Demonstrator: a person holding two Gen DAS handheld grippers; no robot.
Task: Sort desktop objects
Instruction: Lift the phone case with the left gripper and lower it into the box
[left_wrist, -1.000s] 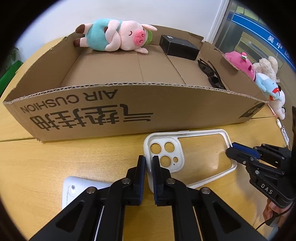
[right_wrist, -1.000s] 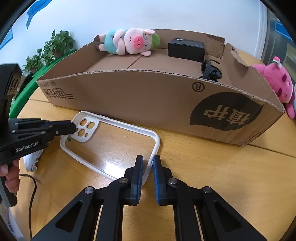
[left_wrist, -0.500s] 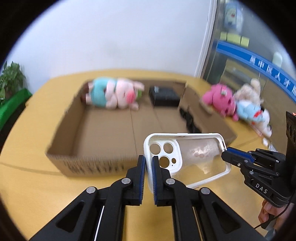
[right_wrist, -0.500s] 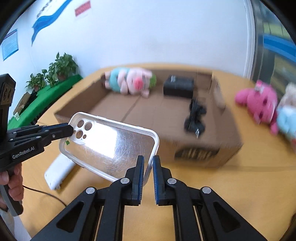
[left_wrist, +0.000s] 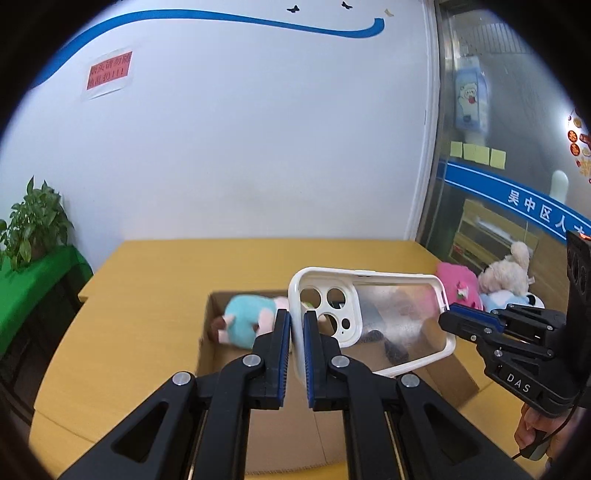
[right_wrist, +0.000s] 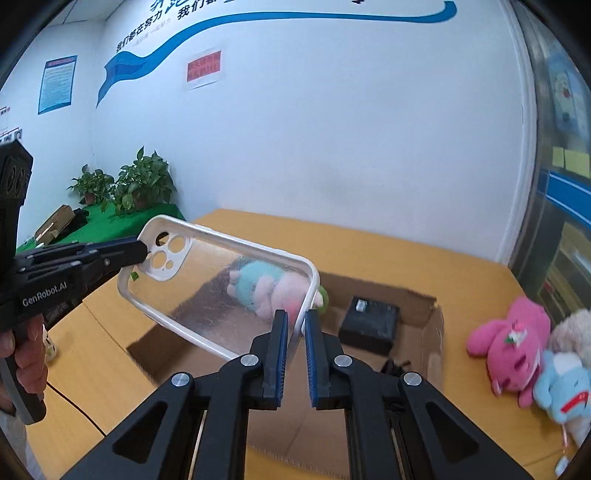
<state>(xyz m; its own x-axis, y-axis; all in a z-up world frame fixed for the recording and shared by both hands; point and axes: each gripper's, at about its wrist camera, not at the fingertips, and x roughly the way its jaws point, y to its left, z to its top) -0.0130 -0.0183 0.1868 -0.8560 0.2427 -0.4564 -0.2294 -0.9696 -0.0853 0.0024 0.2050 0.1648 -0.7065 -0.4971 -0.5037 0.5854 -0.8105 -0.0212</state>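
Below and beyond both sets of fingers, a table is seen, and on it a box holding a pig toy and a black case; more plush toys lie outside it, to the right of the right fingers. A phone case is held in the air above the box, its long axis running across from one gripper to the other. Its camera end is pinched by the left gripper, its opposite short edge by the right gripper; both pairs of fingers are pressed onto the white rim. Neither hand is nearer, since each grips an end. A straight lowering into the box is judged to be what remains.
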